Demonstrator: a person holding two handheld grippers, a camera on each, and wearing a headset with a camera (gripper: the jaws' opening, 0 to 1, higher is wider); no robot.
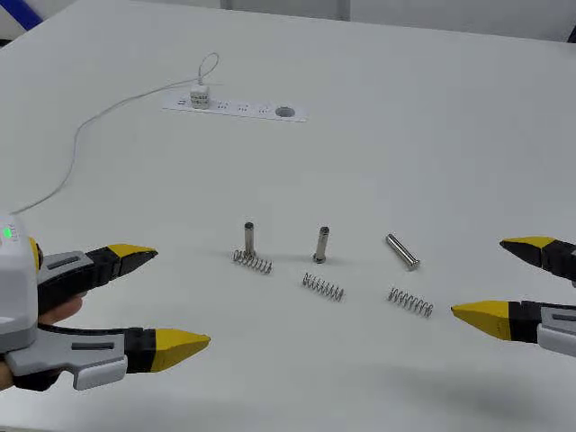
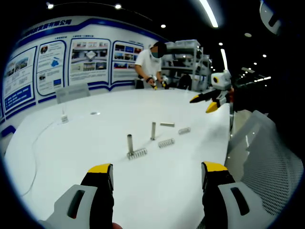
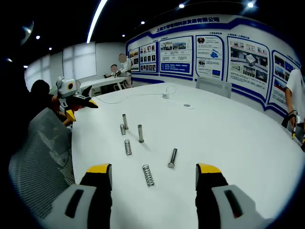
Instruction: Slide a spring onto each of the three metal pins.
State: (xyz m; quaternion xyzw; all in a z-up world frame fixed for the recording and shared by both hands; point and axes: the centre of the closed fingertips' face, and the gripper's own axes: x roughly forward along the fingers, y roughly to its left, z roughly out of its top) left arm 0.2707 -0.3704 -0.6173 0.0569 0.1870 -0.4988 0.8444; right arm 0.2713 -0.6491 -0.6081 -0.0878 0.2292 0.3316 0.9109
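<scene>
The left claw (image 1: pixel 180 297) hovers over the white surface (image 1: pixel 405 135), jaws spread wide and holding nothing. Next, the left pin (image 1: pixel 249 238) stands upright on its head with the left spring (image 1: pixel 253 262) lying at its foot. The middle pin (image 1: pixel 322 243) stands the same way, the middle spring (image 1: pixel 322 287) near in front of it. The right pin (image 1: pixel 402 252) lies on its side, the right spring (image 1: pixel 410 301) near in front. Each spring seems laid by its own pin as a ready pair. The upright pins would likely take a spring from above, while the lying one probably needs holding. The right claw (image 1: pixel 477 277) hangs wide open and empty, apart from the parts.
</scene>
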